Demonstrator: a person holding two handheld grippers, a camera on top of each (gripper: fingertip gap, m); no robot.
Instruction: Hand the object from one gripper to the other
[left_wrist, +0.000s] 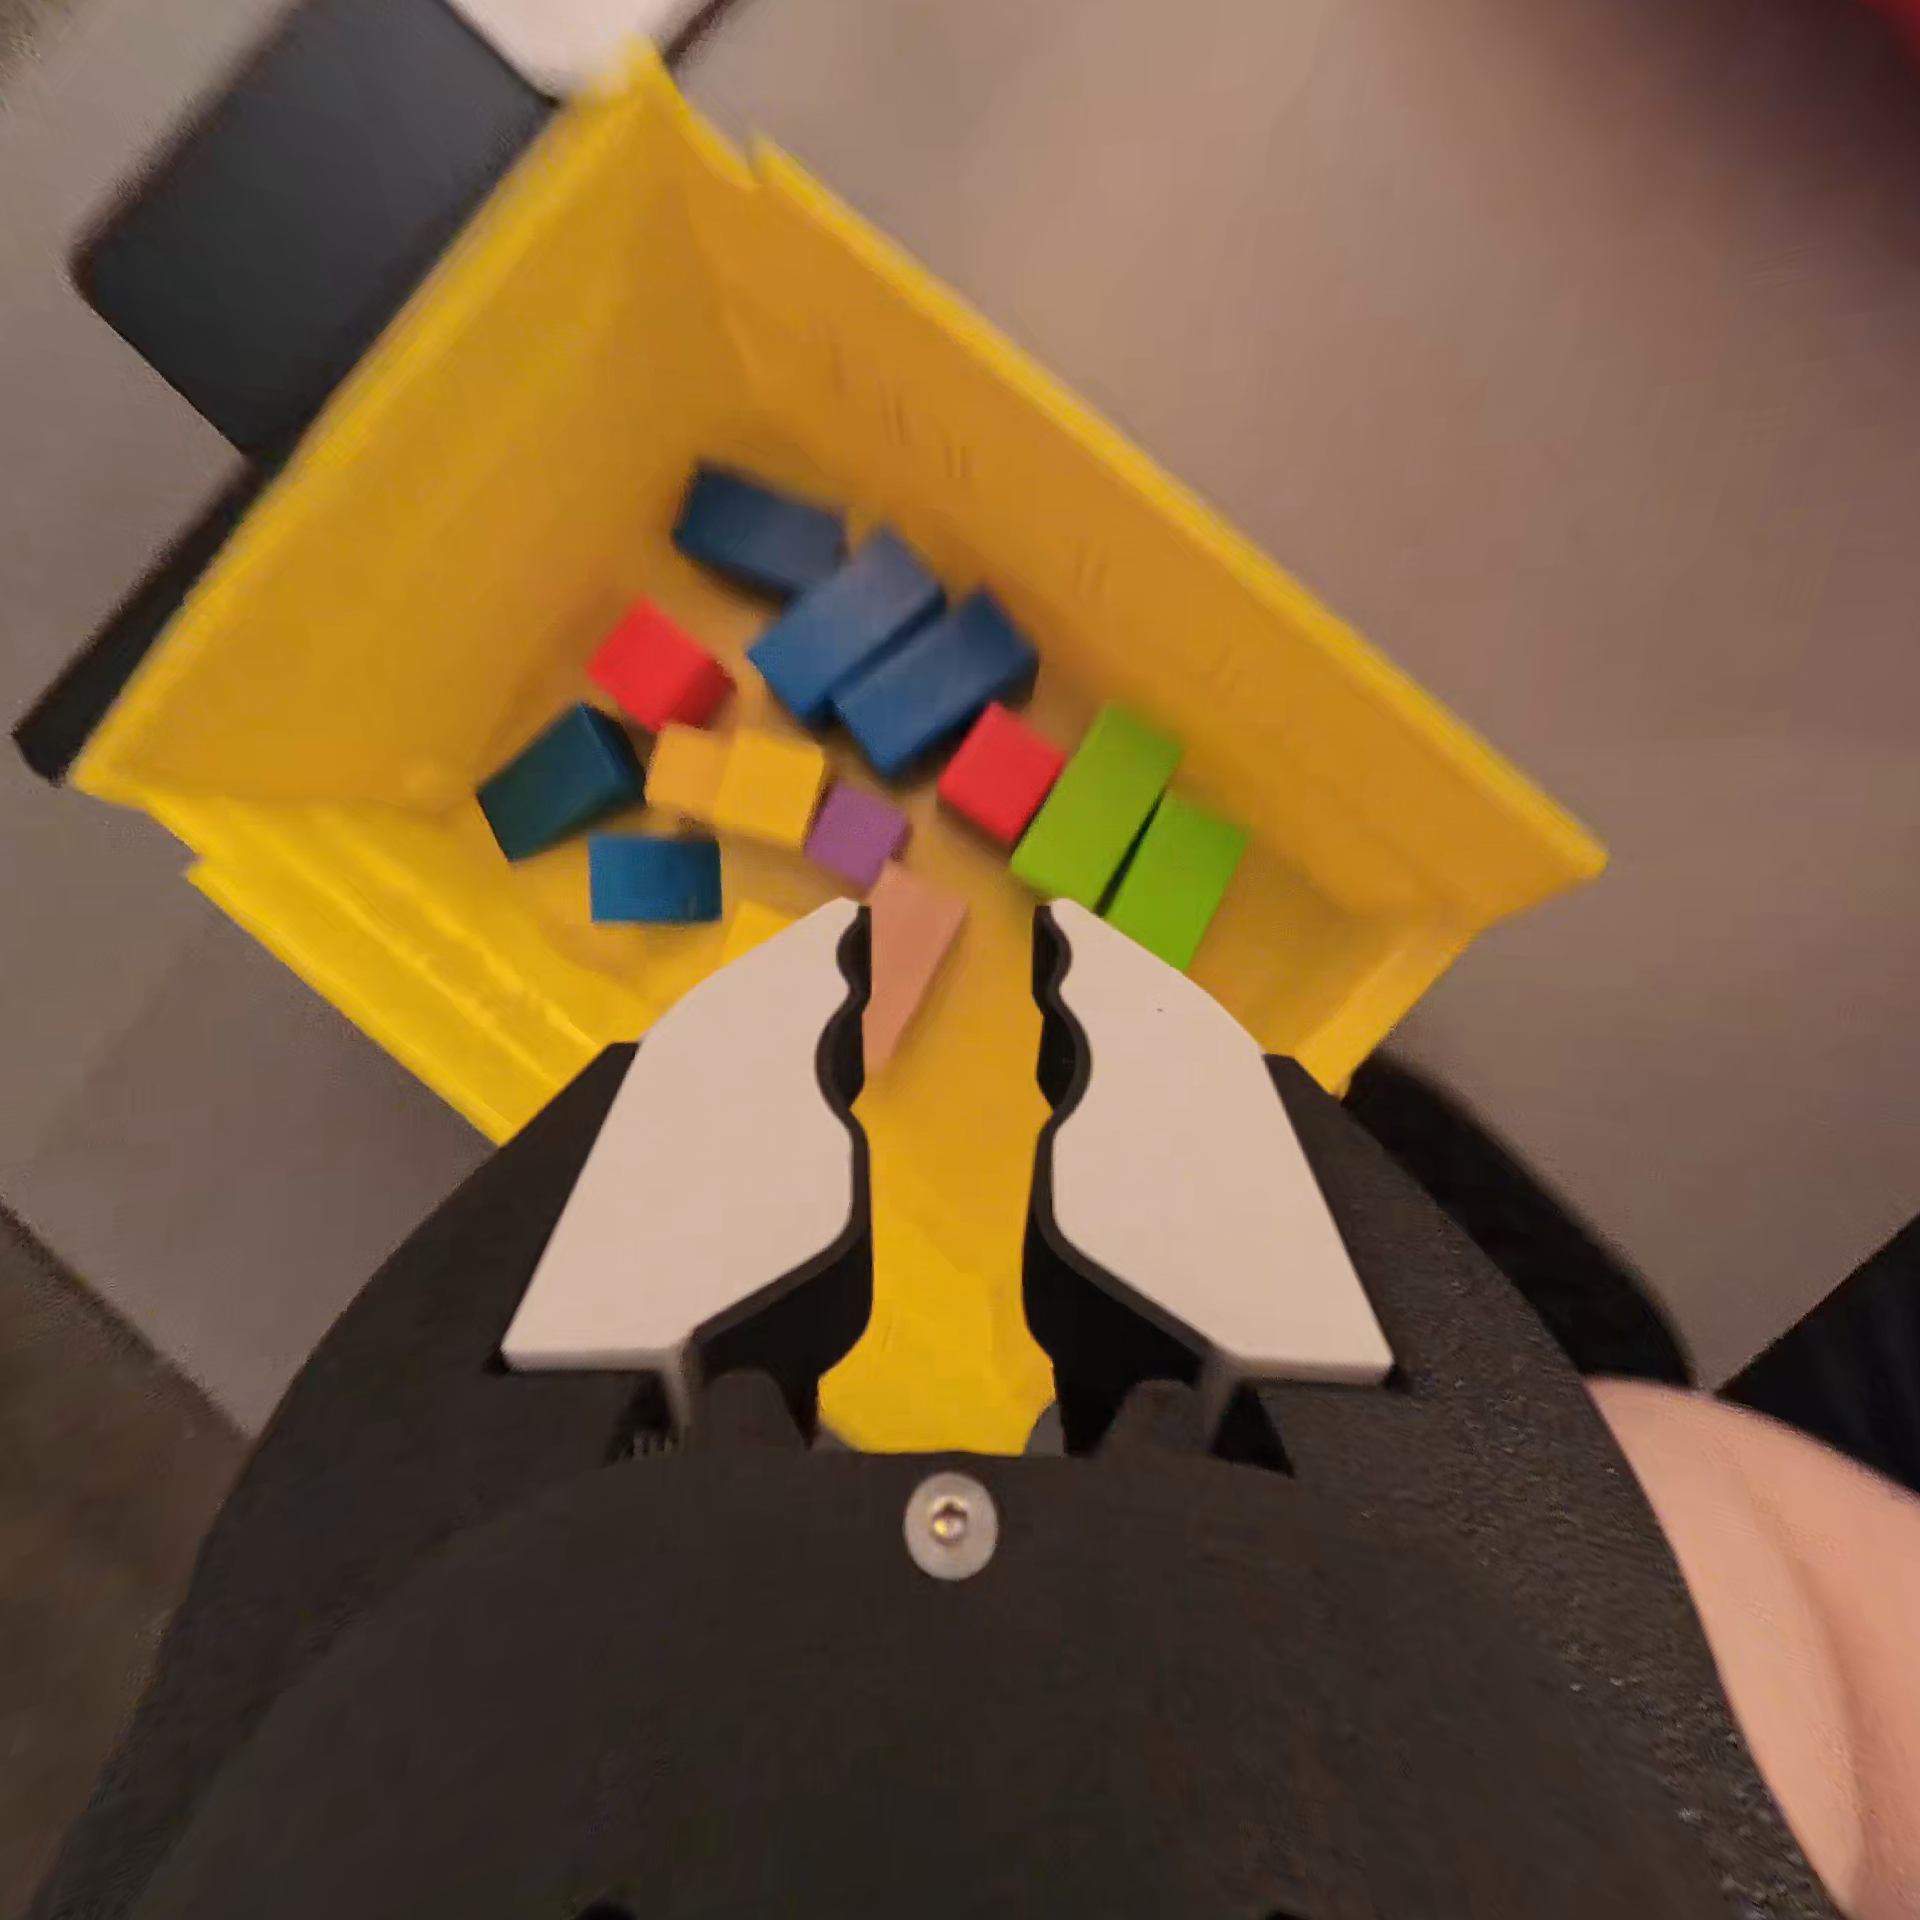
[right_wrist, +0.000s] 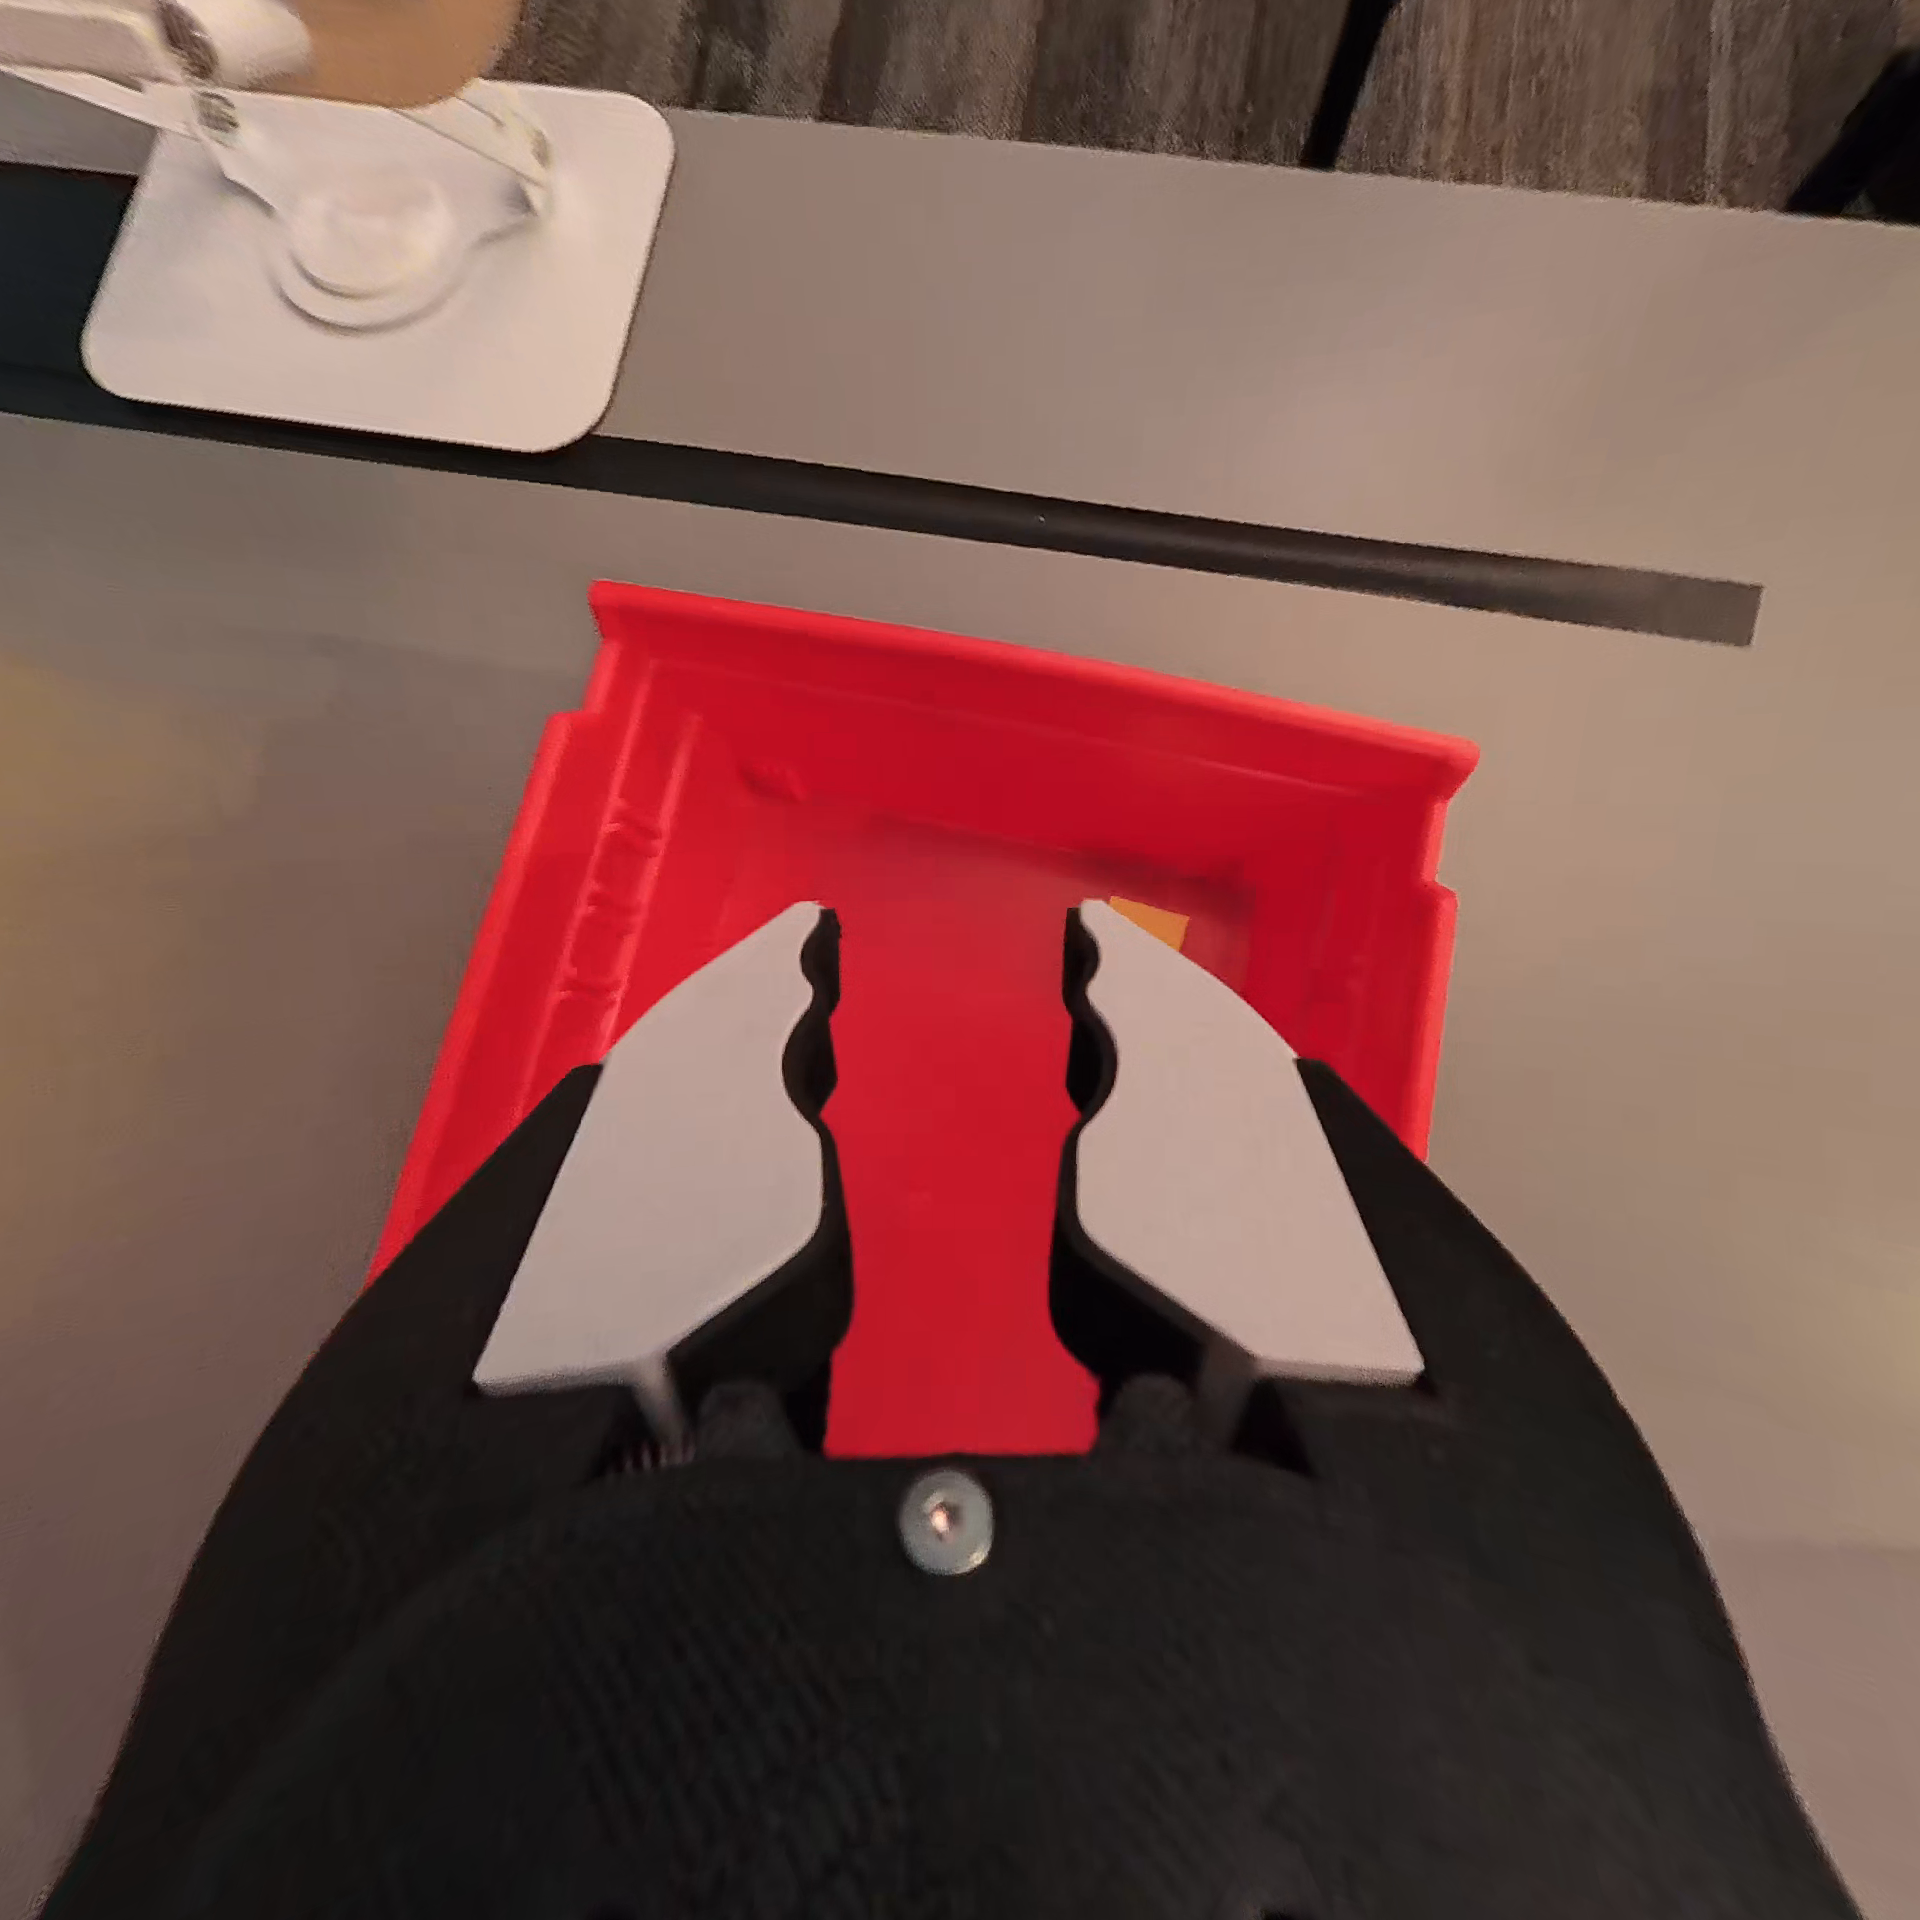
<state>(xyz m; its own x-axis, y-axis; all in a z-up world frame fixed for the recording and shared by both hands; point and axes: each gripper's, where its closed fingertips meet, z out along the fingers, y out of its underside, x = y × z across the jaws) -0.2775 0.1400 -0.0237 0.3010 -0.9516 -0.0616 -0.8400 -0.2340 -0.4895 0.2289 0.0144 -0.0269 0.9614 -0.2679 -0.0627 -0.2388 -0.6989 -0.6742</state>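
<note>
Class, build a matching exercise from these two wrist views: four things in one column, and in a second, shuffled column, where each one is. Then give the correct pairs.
Column one
1. purple cube
2. tan wedge
3. orange piece
4. white stand

Column two
A. in the red bin, partly hidden by a finger of the right gripper
B. on the grey table, beyond the red bin
C. seen between the fingers of the left gripper
D. among the blocks in the yellow bin

Pairs: 1-D, 2-C, 3-A, 4-B

Left tongs (left_wrist: 948, 920) parted, pointing down; right tongs (right_wrist: 948, 920) likewise — both unclamped.
</note>
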